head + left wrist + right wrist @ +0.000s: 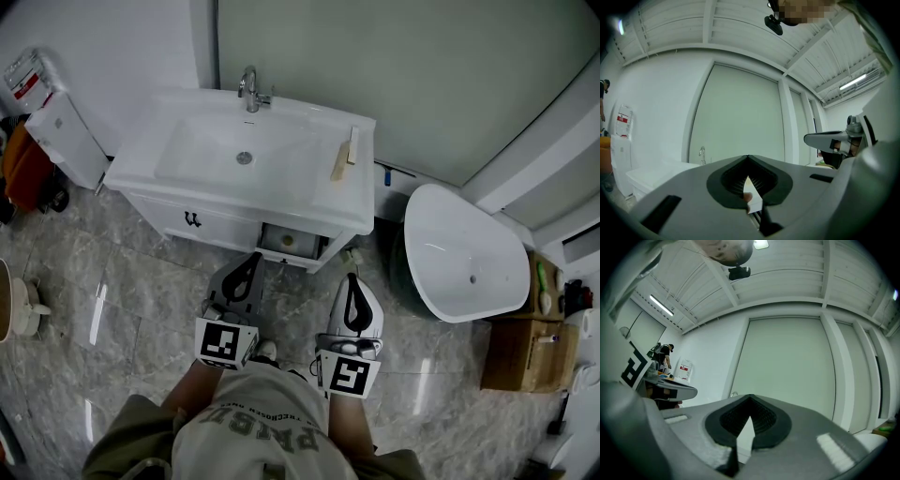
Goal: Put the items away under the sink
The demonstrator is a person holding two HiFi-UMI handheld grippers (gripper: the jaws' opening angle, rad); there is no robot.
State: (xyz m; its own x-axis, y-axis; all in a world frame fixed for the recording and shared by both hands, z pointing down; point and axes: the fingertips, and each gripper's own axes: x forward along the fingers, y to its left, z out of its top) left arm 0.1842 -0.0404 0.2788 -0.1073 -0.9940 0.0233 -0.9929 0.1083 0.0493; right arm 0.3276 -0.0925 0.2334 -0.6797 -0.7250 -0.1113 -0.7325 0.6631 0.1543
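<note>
Grey marble floor (131, 305); a white sink (225, 193) stands against the far wall. A wooden brush (340, 161) lies on its right rim. The open cupboard (292, 241) below holds something pale. Left gripper (249, 262) and right gripper (352, 283) hover near it, both clenched and empty.

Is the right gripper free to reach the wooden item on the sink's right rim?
Probably yes: the right gripper is shut and empty, and nothing stands between it and the wooden item lying exposed on the sink.
</note>
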